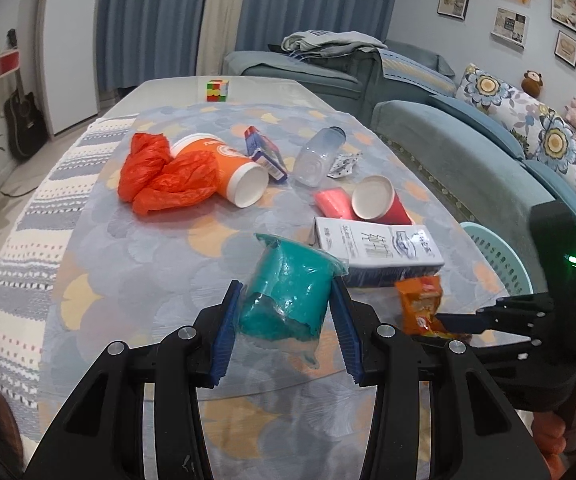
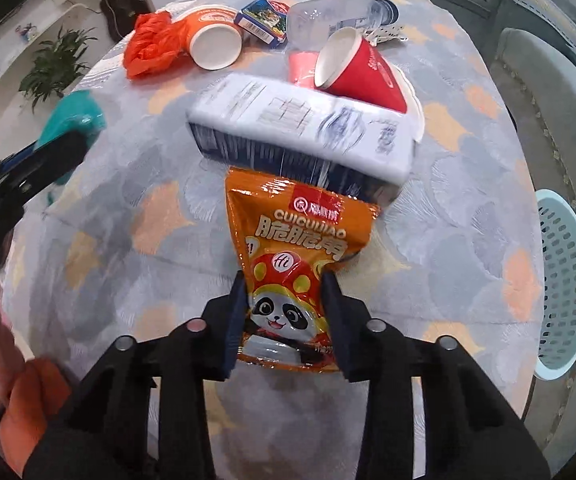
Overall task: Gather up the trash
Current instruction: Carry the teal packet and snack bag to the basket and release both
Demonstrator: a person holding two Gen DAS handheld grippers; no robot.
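The snack bag (image 2: 300, 264) reads "CUICUIJIAO" over big Chinese characters, with a panda in a red mushroom cap marked "Hi". The right gripper (image 2: 285, 320) is clamped on its lower half, just in front of the white carton (image 2: 308, 128), whose print is too blurred to read in that view. The left view gives the carton (image 1: 376, 246) sharper, Chinese characters on top, but the bag (image 1: 420, 304) is only an orange sliver there. The left gripper (image 1: 285, 332) is squeezed on a teal bag (image 1: 288, 292) above the table (image 1: 127, 260). Further back lie a red cup (image 2: 362, 76), an orange cup (image 2: 213, 40), both on their sides and empty, an orange plastic bag (image 1: 159, 172), a clear bottle (image 1: 318, 154) and a blue box (image 2: 263, 18). A pale basket (image 2: 564, 276) sits off the table's right edge, with nothing visible inside.
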